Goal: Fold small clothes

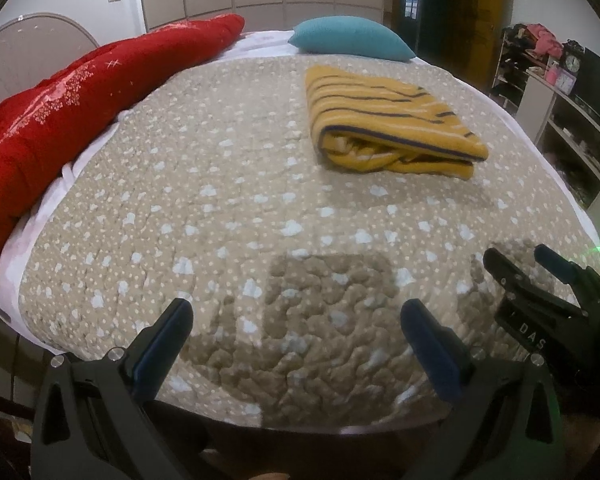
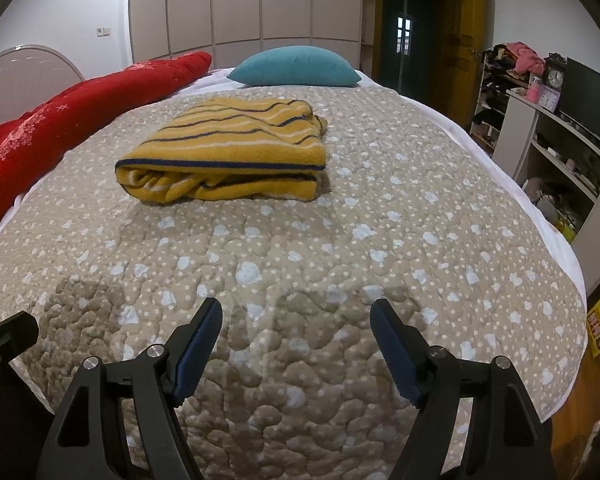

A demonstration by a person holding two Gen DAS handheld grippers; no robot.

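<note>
A yellow garment with dark and white stripes [image 1: 388, 120] lies folded into a thick rectangle on the beige dotted bedspread [image 1: 220, 200], ahead and to the right in the left wrist view. In the right wrist view the garment [image 2: 224, 156] lies ahead and left of centre. My left gripper [image 1: 296, 320] is open and empty above the bed's near edge. My right gripper [image 2: 296, 320] is open and empty, also over the near part of the bed. The right gripper also shows at the right edge of the left wrist view [image 1: 518, 258].
A red quilt [image 1: 80, 100] lies along the bed's left side. A teal pillow [image 1: 352, 40] sits at the far end. White shelves with clutter and a clock [image 2: 556, 80] stand to the right of the bed. Wardrobe doors [image 2: 244, 4] stand behind.
</note>
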